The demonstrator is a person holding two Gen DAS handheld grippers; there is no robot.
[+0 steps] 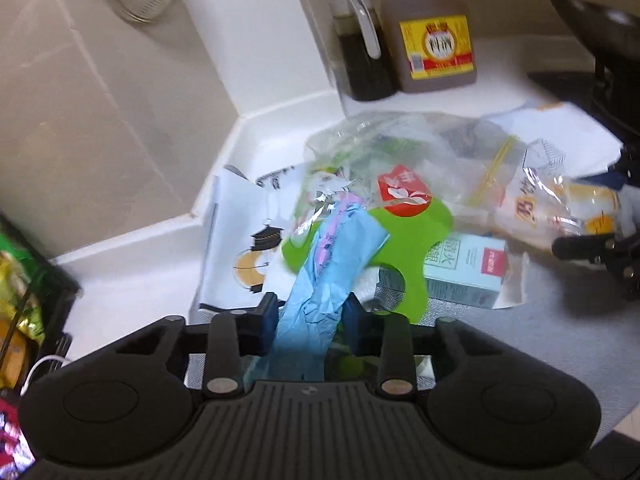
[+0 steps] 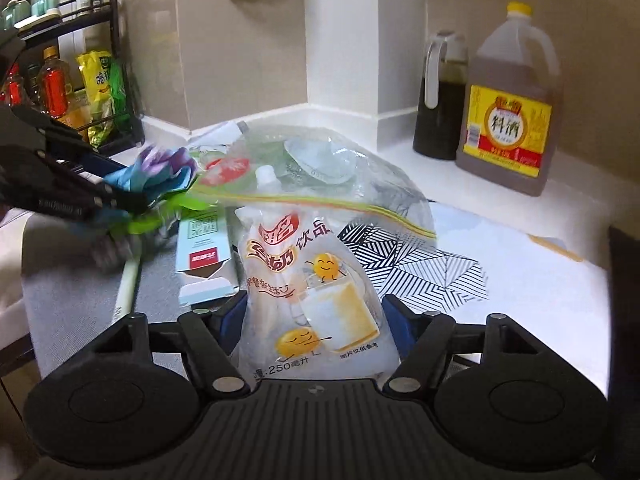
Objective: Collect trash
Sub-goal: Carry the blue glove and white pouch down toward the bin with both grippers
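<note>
On the white counter lies a pile of trash. My left gripper (image 1: 311,314) is shut on a crumpled blue glove (image 1: 320,280) that reaches toward a green wrapper (image 1: 416,224). In the right wrist view the left gripper (image 2: 132,196) comes in from the left with the glove (image 2: 160,172). My right gripper (image 2: 314,320) is shut on a white drink pouch (image 2: 316,280), whose spout end lies at the mouth of a clear zip bag (image 2: 340,176) stuffed with plastic. A small pale box (image 2: 204,252) lies beside the pouch. In the left wrist view the right gripper (image 1: 580,246) sits at the pouch (image 1: 532,208).
A cooking wine jug (image 2: 512,120) and a dark sauce bottle (image 2: 440,112) stand at the back by the wall. A black spice rack (image 2: 80,80) stands at the left. Patterned paper (image 2: 420,264) lies under the bag. A dark pan (image 1: 600,32) is at the right.
</note>
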